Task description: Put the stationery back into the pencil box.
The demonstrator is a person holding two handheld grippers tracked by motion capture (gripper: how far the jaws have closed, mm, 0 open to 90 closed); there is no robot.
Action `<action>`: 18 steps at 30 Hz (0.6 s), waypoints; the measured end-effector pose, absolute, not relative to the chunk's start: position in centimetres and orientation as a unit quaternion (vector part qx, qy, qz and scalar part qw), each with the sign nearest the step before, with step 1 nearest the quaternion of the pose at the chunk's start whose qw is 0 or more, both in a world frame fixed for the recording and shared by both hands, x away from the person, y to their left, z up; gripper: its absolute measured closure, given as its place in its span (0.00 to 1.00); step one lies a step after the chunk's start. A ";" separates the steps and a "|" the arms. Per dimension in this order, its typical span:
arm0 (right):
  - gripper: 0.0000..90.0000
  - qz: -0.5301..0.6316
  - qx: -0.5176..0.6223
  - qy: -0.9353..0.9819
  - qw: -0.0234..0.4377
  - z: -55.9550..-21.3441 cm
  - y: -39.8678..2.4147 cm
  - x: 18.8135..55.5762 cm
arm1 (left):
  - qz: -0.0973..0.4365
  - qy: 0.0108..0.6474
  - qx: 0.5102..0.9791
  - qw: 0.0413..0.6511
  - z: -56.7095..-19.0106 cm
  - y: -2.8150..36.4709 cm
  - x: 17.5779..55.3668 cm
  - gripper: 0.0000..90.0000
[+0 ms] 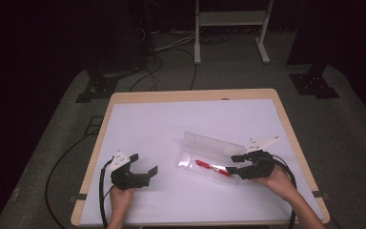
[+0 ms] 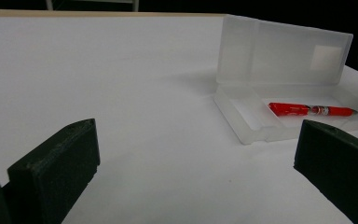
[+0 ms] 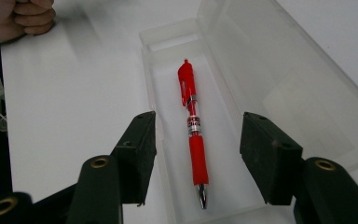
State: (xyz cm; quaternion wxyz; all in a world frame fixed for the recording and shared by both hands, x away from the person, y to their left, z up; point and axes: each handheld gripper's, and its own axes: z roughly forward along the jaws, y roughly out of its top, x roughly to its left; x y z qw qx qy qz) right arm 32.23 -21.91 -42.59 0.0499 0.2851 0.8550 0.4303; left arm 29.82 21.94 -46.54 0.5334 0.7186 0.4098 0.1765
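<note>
A clear plastic pencil case (image 1: pixel 190 164) lies on the white table top with its lid (image 1: pixel 214 144) swung up and back. A red pen (image 1: pixel 213 167) lies inside its tray. My right gripper (image 1: pixel 233 163) hovers at the case's right end, jaws open. In the right gripper view the pen (image 3: pixel 194 121) lies lengthwise in the tray (image 3: pixel 168 88) between the two jaws of the gripper (image 3: pixel 198 149), and neither pad touches it. My left gripper (image 1: pixel 143 163) rests at the front left, open and empty (image 2: pixel 196 163), facing the case (image 2: pixel 242 123) and pen (image 2: pixel 307 110).
The white sheet covers a wooden-edged table (image 1: pixel 190 95). Black cables (image 1: pixel 102 191) trail from both grippers off the front edge. The hand holding the left gripper (image 3: pixel 23 18) is at the top left of the right gripper view. A white frame (image 1: pixel 228 28) stands on the floor beyond.
</note>
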 end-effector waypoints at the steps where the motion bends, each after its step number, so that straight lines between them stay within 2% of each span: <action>1: 0.49 0.429 0.286 0.855 0.051 -42.5 -22.0 32.2 | 0.176 0.410 0.719 0.534 -46.5 21.9 29.8 0.00; 18: 0.46 0.439 0.301 0.844 0.065 -42.4 -24.2 30.7 | 0.177 0.410 0.719 0.533 -46.5 21.9 29.8 0.00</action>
